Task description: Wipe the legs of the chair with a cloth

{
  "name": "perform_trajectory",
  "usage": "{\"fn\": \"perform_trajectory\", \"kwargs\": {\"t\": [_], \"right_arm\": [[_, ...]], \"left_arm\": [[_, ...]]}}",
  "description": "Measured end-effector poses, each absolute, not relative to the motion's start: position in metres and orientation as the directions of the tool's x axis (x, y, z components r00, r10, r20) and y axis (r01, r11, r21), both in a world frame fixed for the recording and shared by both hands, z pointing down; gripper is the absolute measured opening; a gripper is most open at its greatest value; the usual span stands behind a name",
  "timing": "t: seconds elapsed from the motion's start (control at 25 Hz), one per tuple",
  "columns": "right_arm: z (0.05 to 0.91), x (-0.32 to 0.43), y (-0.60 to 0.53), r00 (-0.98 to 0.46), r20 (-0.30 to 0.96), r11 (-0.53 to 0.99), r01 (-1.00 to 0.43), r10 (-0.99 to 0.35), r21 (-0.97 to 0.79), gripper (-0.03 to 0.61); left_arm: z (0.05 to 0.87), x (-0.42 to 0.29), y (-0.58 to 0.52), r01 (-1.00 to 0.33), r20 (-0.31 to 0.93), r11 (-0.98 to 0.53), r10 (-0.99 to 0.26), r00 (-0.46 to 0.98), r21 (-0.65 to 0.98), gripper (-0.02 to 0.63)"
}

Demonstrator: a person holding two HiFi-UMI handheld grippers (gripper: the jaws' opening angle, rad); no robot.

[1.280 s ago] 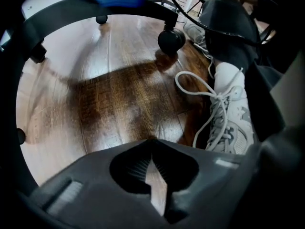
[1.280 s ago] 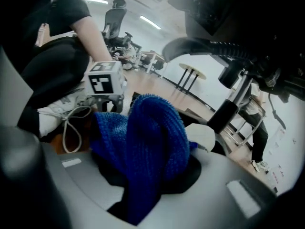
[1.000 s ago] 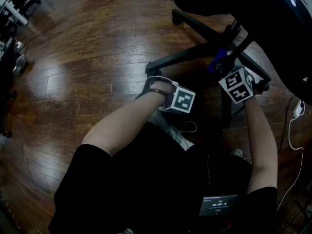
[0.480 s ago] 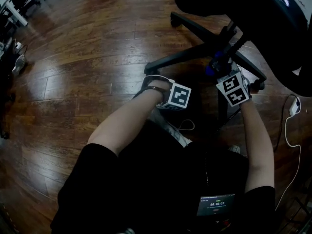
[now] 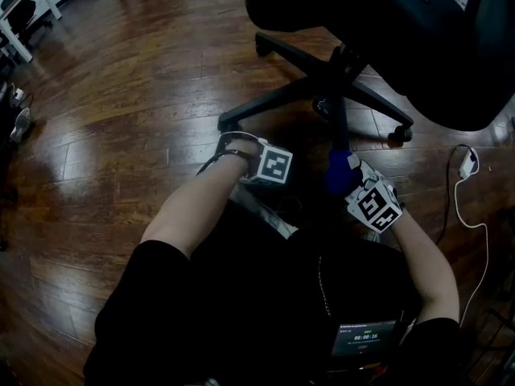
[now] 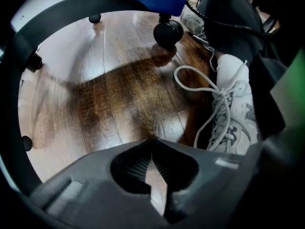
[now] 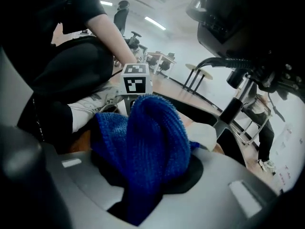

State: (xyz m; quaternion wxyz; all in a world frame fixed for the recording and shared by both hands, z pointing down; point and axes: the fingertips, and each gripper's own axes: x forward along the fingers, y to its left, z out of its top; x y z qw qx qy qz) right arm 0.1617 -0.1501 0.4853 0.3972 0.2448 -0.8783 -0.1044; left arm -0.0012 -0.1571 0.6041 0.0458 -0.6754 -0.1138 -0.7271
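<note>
Two grippers hang low over the wood floor on the near side of the chair legs. Your right gripper is clamped on the blue cloth, which bulges up out of the jaws in a thick fold. In the head view the cloth sits at the near end of the near leg. The left gripper view shows it right above that leg's caster. Whether it presses on the leg you cannot tell.

Your left gripper has its jaws together on nothing. It is aimed down at bare boards left of that leg, with your white shoe just to its right.

The black seat overhangs the far and right part of the base and hides the legs there. A pale cable with a white plug trails on the floor to the right, well apart from the cloth. A small timer screen glows at your lap.

Since a second ago your right gripper has drawn back towards you, from up beside the chair's column to the near leg's tip, carrying the cloth with it. Your left gripper has kept its place, closed as before.
</note>
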Motion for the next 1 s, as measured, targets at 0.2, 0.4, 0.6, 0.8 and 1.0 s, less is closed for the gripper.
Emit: {"fn": "perform_trajectory", "kwargs": {"t": [0.2,0.4,0.6,0.8,1.0], "right_arm": [[0.486,0.163,-0.146,-0.590,0.631,0.864,-0.361,-0.503,0.351,0.110],[0.484,0.164,-0.150,-0.549,0.625,0.832,-0.360,-0.554,0.422,0.109],[0.483,0.164,-0.158,-0.537,0.577,0.787,-0.454,-0.616,0.419,0.107],[0.475,0.164,-0.190,-0.492,0.559,0.738,-0.532,-0.668,0.414,0.106],[0.458,0.162,-0.251,-0.428,0.511,0.658,-0.598,-0.745,0.458,0.107]], "left_arm": [[0.606,0.000,-0.157,0.196,0.994,-0.976,0.085,-0.070,0.097,0.002],[0.606,0.001,-0.158,0.219,0.994,-0.971,0.081,-0.074,0.095,0.002],[0.605,0.001,-0.158,0.203,0.992,-0.972,0.110,-0.064,0.121,0.002],[0.604,0.003,-0.154,0.240,0.988,-0.960,0.126,-0.086,0.143,0.002],[0.604,0.005,-0.155,0.249,0.988,-0.958,0.127,-0.086,0.145,0.002]]}}
